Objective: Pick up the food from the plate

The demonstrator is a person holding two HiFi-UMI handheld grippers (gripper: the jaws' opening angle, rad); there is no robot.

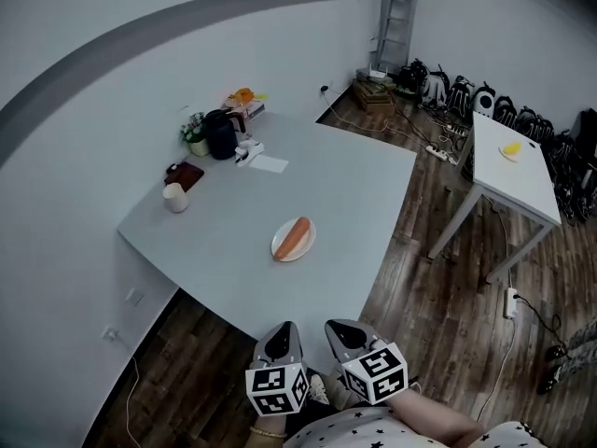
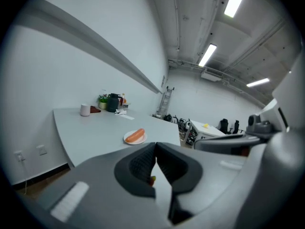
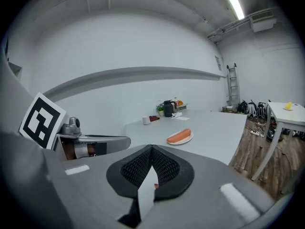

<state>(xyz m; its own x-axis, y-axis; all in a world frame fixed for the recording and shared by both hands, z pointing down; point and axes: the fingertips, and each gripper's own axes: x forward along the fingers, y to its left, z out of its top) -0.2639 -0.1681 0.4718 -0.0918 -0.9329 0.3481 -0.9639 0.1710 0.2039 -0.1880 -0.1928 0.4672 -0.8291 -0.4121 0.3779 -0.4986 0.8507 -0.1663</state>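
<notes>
An orange-red sausage [image 1: 295, 237] lies on a small white plate [image 1: 282, 249] near the front of the grey table [image 1: 354, 194]. The same sausage [image 2: 135, 135] [image 3: 179, 135] shows ahead in both gripper views. My left gripper [image 1: 281, 329] and right gripper [image 1: 340, 327] hang side by side below the table's near corner, well short of the plate. Both are shut with nothing between the jaws; in the left gripper view the left gripper [image 2: 155, 149] has its pads meeting, and in the right gripper view the right gripper [image 3: 151, 150] does too.
At the table's far left end stand a white cup [image 1: 174, 197], a dark kettle [image 1: 220, 134], a small plant [image 1: 195, 138], a paper sheet [image 1: 269, 163] and boxes. A second white table [image 1: 515, 171] with a yellow item stands at right. Cables and bags line the far wall.
</notes>
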